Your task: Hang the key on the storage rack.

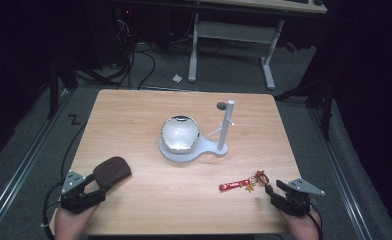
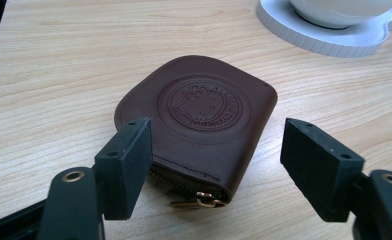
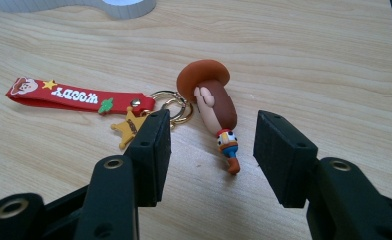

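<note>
- Left gripper (image 2: 214, 170): jaws wide apart, holding nothing; brown leather pouch (image 2: 199, 117) lies flat betw. them on wood table (image 2: 59, 75), zip end toward camera.
- Right gripper (image 3: 211, 155): jaws apart, empty; cowboy figure keychain (image 3: 214, 107) w/ red strap (image 3: 79, 95) just ahead.
- White stand (image 1: 191, 147) w/ bowl (image 1: 180, 133) at table centre.

Lab: cables (image 1: 134, 55), desk frame (image 1: 231, 35)

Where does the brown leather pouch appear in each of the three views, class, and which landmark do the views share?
High view: brown leather pouch lower left, at the left gripper.
Left gripper view: pouch centre, between the open jaws.
Right gripper view: not in it.
Shared landmark: white stand base.
</note>
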A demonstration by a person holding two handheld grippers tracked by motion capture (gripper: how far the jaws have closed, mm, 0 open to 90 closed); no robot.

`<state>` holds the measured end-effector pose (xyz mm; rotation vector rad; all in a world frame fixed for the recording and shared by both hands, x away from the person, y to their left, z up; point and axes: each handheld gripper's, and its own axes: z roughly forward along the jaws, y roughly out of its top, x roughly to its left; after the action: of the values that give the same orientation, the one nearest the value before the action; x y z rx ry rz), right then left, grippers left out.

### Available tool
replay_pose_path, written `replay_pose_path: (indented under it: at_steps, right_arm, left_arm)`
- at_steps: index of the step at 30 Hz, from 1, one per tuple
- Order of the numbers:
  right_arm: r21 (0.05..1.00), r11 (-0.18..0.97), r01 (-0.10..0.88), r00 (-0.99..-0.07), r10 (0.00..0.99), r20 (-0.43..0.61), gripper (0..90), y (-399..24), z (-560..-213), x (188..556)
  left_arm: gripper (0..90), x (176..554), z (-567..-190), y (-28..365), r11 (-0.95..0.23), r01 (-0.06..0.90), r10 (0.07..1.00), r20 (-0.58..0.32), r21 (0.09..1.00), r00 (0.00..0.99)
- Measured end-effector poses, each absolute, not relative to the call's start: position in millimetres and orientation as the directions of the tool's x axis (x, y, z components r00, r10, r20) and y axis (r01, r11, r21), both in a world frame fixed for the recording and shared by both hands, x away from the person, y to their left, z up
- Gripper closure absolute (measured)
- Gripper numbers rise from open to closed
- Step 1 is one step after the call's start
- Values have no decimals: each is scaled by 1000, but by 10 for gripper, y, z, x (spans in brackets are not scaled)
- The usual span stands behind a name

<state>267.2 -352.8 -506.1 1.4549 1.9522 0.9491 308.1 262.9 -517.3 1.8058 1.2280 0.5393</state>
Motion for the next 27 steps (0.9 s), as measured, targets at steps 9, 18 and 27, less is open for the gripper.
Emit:
replay_pose_path:
  at_steps: [9, 18, 27]
  right_arm:
    - [783, 202, 588, -311, 950, -13, 496, -3465, -5057, 2685]
    - [785, 218, 579, -337, 942, -14, 514, -3394, -5007, 2651]
    - [778, 241, 581, -371, 928, -10, 551, -3320, -4969, 2632]
  left_arm:
    - [288, 3058, -5150, 2612, -151, 517, 893, -109, 842, 438]
    - [291, 3036, -5128, 2529, -167, 502, 877, -105, 848, 469]
    - [293, 3002, -5099, 2403, -194, 478, 854, -92, 856, 511]
